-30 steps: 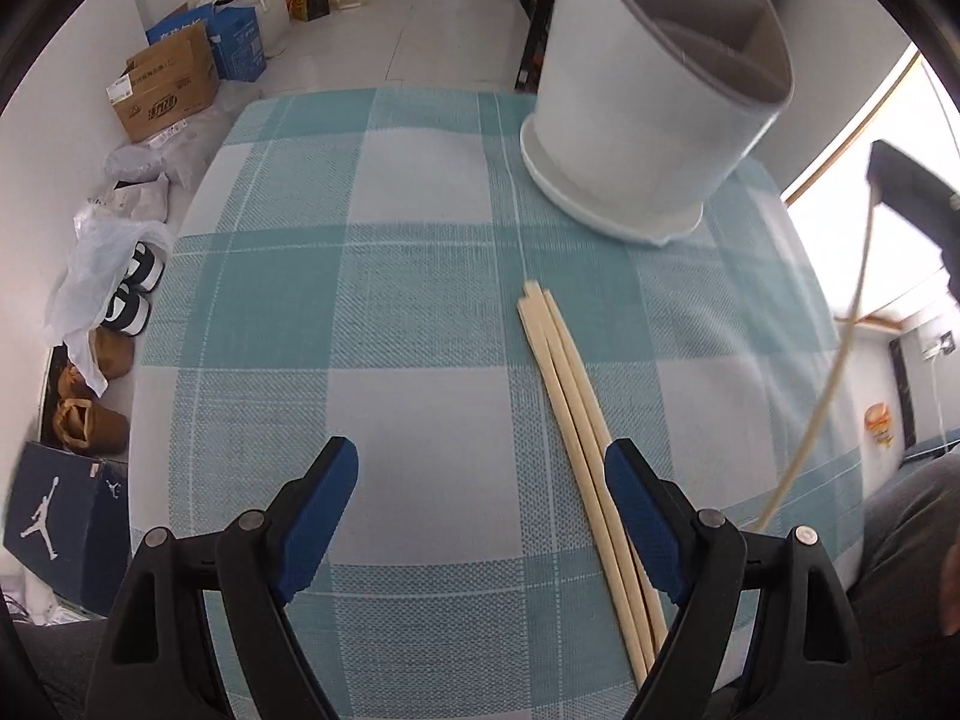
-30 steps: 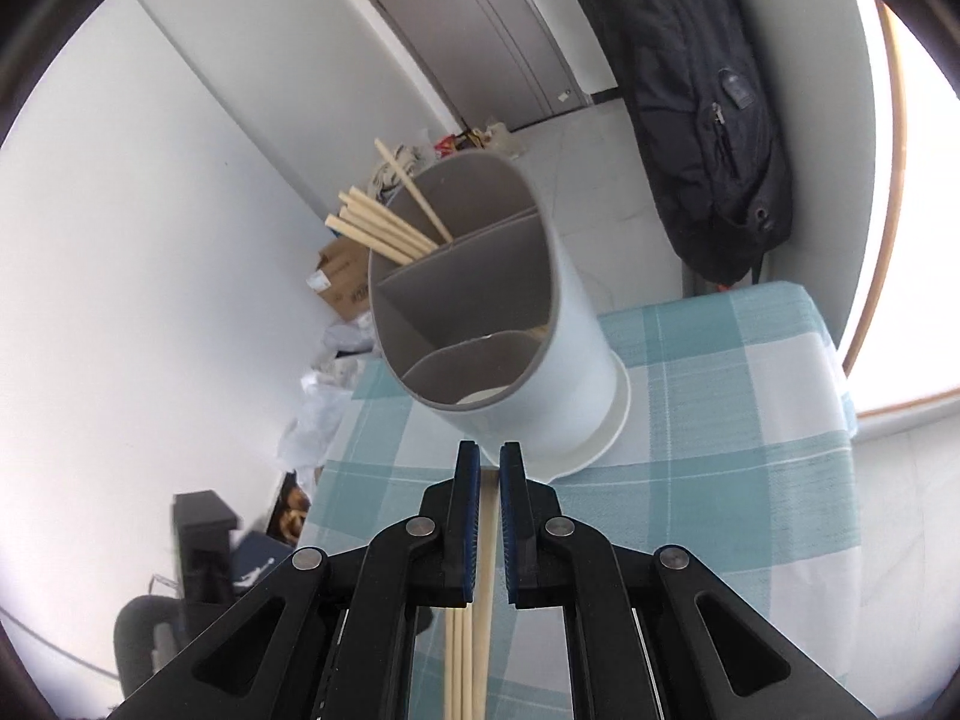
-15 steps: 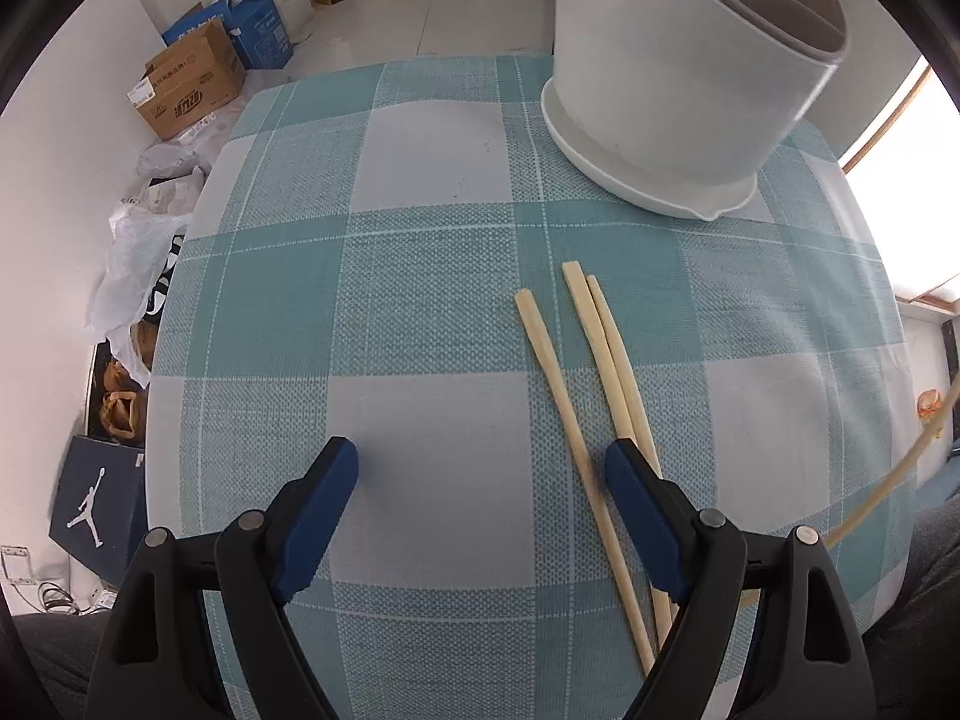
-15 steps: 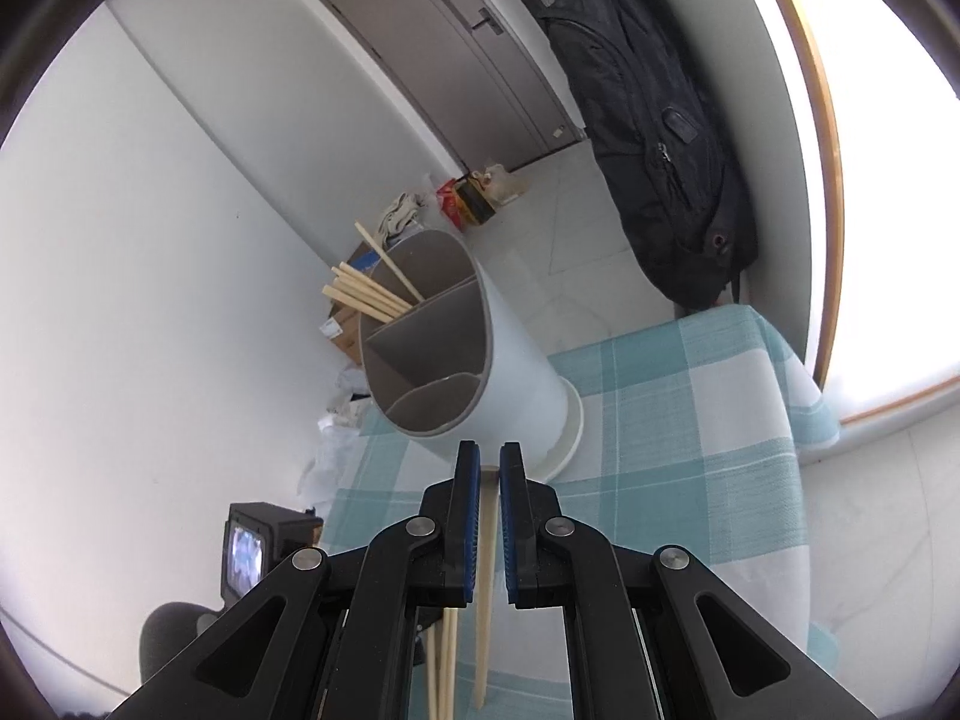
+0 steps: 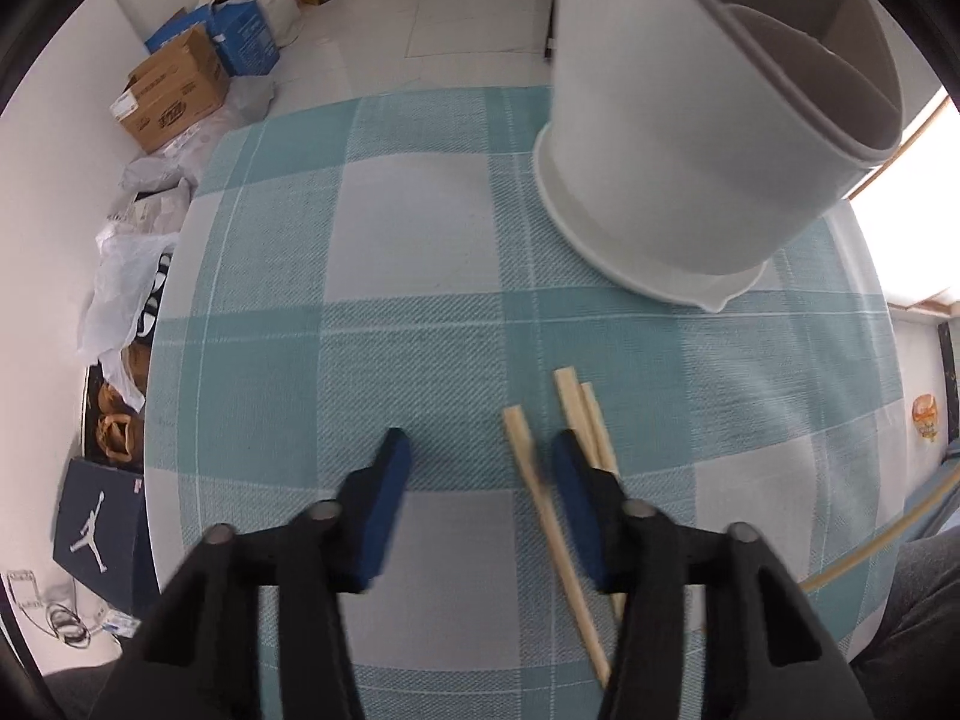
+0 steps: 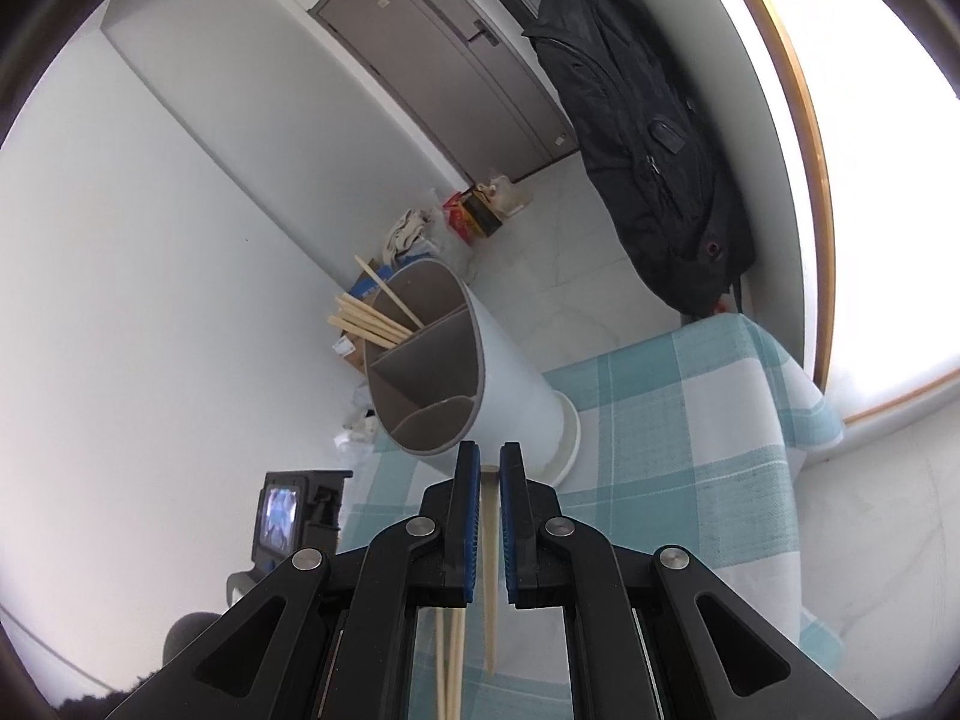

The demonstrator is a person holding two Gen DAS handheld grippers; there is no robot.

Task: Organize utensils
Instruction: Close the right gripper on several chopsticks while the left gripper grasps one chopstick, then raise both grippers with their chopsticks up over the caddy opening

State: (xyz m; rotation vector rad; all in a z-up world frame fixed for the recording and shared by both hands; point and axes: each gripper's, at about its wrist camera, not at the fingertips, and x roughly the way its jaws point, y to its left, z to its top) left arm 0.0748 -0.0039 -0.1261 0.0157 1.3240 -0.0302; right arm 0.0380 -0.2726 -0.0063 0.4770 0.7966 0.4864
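Chopsticks [image 5: 561, 516] lay on the checked tablecloth [image 5: 420, 228] in the left wrist view, 3 of them loose, short of the white utensil holder [image 5: 690, 138]. The left gripper [image 5: 477, 480] hung low over them with jaws spread; 1 stick ran between its blue pads [image 5: 387, 504], the other 2 passed beside or under the right-hand pad, likely lined up for a pickup.

From the right wrist view, the right gripper [image 6: 490, 483] was clamped on a single chopstick [image 6: 490, 570], lifted above the table and aimed toward the divided holder [image 6: 456, 372]. Several chopsticks [image 6: 372, 315] already stood in its far compartment, probably the intended slot. A black backpack [image 6: 648, 138] hung behind.
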